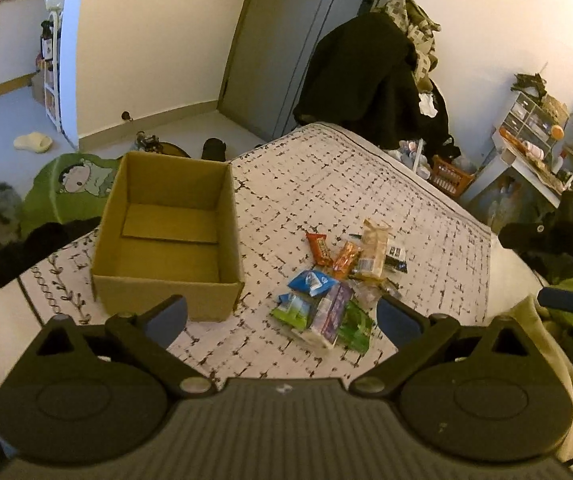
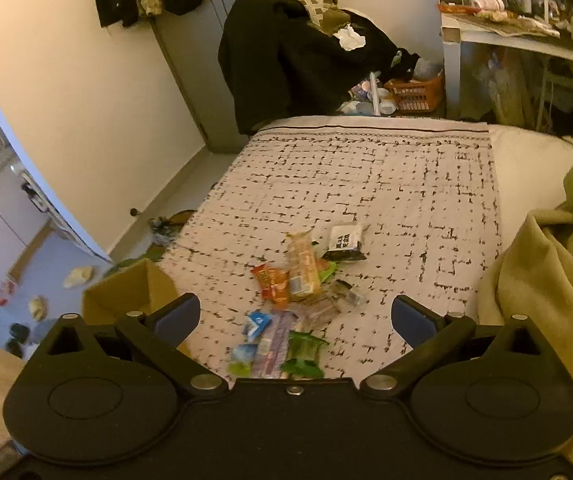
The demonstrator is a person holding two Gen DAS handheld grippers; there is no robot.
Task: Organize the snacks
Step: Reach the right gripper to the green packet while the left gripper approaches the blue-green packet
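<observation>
An empty brown cardboard box (image 1: pixel 166 236) stands open on the patterned bed cover (image 1: pixel 326 184). To its right lies a pile of snack packets (image 1: pixel 338 284): a red bar, an orange bar, a tan packet, a black-and-white packet, blue, purple and green packets. My left gripper (image 1: pixel 282 316) is open and empty, hovering above the cover in front of the box and the pile. In the right wrist view the pile (image 2: pixel 294 296) lies just ahead of my right gripper (image 2: pixel 296 318), which is open and empty. The box corner (image 2: pixel 130 292) shows at its left.
A chair draped with dark clothes (image 1: pixel 370 76) stands past the bed's far end, beside a grey door (image 1: pixel 286 40). An orange basket (image 2: pixel 416 94) and a cluttered desk (image 2: pixel 526 36) are at the right. A beige blanket (image 2: pixel 546 300) lies on the bed's right side.
</observation>
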